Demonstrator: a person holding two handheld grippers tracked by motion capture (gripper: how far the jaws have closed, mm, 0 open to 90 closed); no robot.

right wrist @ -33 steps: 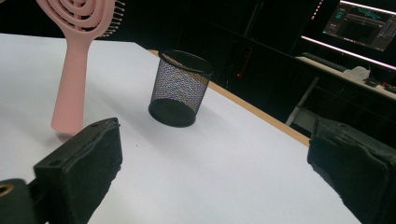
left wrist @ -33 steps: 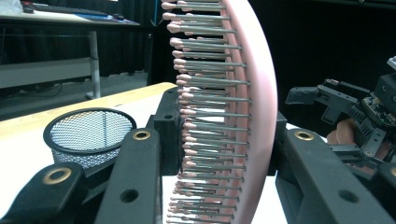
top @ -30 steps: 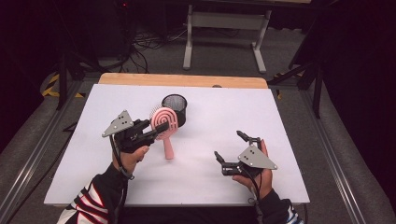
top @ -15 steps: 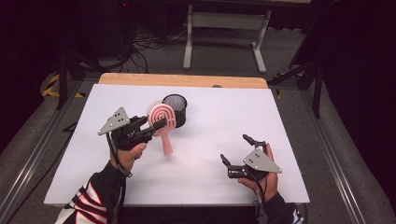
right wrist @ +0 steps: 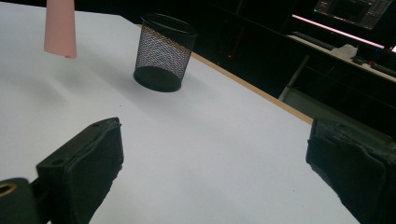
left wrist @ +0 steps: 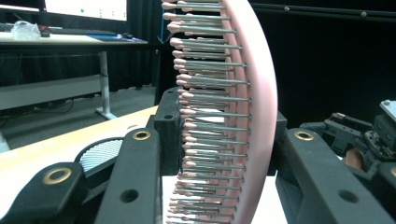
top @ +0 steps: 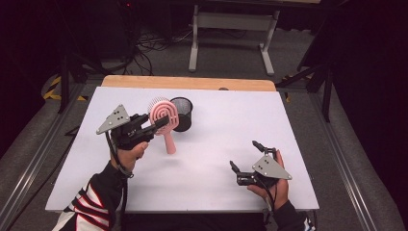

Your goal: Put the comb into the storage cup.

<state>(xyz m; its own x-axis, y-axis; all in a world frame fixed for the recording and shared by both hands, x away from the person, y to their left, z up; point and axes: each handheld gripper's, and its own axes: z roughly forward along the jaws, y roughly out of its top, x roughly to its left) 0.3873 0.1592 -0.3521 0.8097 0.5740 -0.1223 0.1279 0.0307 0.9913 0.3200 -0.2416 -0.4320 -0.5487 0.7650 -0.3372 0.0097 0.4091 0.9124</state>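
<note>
Pink plastic hairbrush (top: 163, 121) clamped in the left gripper (top: 153, 127), beside the black mesh cup (top: 181, 114).
Right gripper (top: 245, 161) rests low on the white table (top: 216, 125), jaws apart, holding nothing.

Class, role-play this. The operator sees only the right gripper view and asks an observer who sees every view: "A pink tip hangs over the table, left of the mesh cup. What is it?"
Observer: The handle of a pink hairbrush, pointing down.
Operator: What holds it up?
Observer: The left gripper, shut on the head, with the bristles facing one jaw.
Operator: Is it over the cup?
Observer: No. In the high view it hangs beside the cup, on its left.
</note>
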